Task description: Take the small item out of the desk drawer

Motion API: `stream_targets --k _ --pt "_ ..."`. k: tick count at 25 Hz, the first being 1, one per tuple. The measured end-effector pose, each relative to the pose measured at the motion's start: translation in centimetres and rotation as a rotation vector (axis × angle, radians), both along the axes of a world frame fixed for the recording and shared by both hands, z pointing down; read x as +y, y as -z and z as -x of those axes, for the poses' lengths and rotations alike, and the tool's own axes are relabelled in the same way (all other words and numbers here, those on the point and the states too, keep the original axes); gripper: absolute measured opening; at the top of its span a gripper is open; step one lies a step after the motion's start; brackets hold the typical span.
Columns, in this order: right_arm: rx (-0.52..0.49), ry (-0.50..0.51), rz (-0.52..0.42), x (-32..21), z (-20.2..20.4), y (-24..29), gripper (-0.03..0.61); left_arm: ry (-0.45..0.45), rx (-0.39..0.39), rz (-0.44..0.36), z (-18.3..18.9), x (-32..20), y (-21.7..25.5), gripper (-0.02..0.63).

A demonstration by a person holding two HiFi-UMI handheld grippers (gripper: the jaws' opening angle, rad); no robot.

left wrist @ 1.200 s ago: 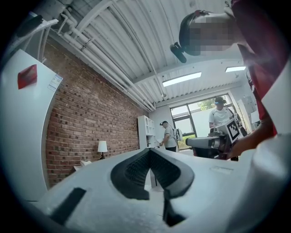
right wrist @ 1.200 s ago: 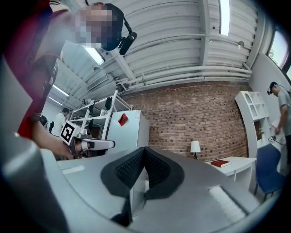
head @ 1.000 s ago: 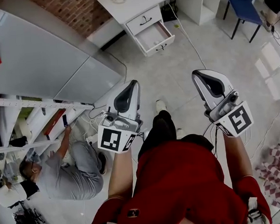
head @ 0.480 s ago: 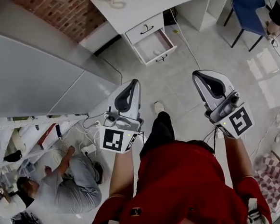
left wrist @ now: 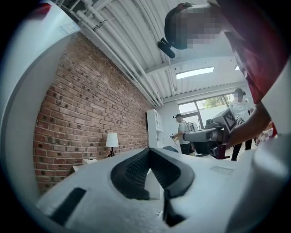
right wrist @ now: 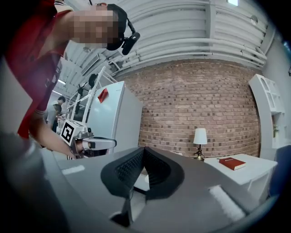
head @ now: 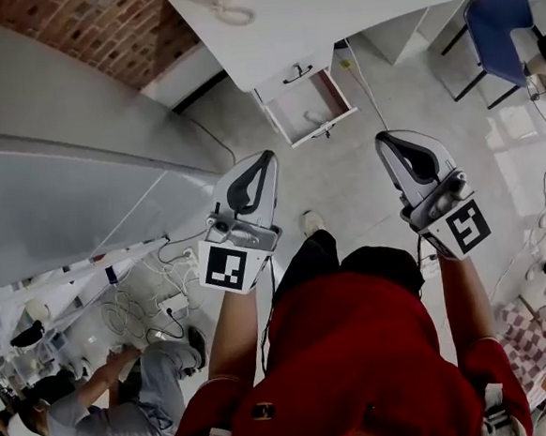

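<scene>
White desk [head: 332, 10] 1 | open drawer [head: 299, 99] 1 | hand-held grippers [head: 268, 154] [head: 380, 138] 2

- blue chair [head: 500, 14] standing far right
- person in grey [head: 102, 431] crouching beside white cables [head: 130, 313]
- lamp [right wrist: 199, 135] standing against brick wall [right wrist: 191, 100], red book [right wrist: 232, 163] lying near it

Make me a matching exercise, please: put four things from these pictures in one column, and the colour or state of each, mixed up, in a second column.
Things:
1. lower desk drawer
2. chair
3. book
4. right tool

Colour or state:
A. red
B. shut, nothing in it
C. pulled open
D. blue

Pairs: 1-C, 2-D, 3-A, 4-B
</scene>
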State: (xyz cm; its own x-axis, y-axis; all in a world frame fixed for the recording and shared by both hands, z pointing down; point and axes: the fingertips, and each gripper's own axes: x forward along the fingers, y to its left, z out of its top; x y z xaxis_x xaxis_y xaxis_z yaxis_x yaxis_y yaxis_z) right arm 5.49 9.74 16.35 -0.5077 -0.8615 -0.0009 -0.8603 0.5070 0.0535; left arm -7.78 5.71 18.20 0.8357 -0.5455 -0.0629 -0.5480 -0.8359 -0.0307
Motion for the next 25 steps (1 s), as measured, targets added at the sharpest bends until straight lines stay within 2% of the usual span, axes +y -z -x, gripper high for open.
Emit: stream_targets --k 6,11,16,25 --pt "0.054 0.013 0.078 -6.4 -0.9 -3.8 0.012 -0.018 -0.022 0.040 -1.4 -4.4 -3.3 0.003" --pt "0.121 0.064 0.140 -10.8 -1.9 -7.4 0.012 0.014 -0.029 0.064 -2.1 -7.4 -5.2 0.003" --pt "0.165 0.160 0.196 -13.8 -2.7 -11.6 0.012 0.111 -0.031 0.078 -2.7 -9.5 -7.1 0.003" --pt "0.225 0.329 0.332 -18.3 -5.4 -20.4 0.013 0.276 -0.041 0.114 -6.0 -12.8 -11.6 0.003"
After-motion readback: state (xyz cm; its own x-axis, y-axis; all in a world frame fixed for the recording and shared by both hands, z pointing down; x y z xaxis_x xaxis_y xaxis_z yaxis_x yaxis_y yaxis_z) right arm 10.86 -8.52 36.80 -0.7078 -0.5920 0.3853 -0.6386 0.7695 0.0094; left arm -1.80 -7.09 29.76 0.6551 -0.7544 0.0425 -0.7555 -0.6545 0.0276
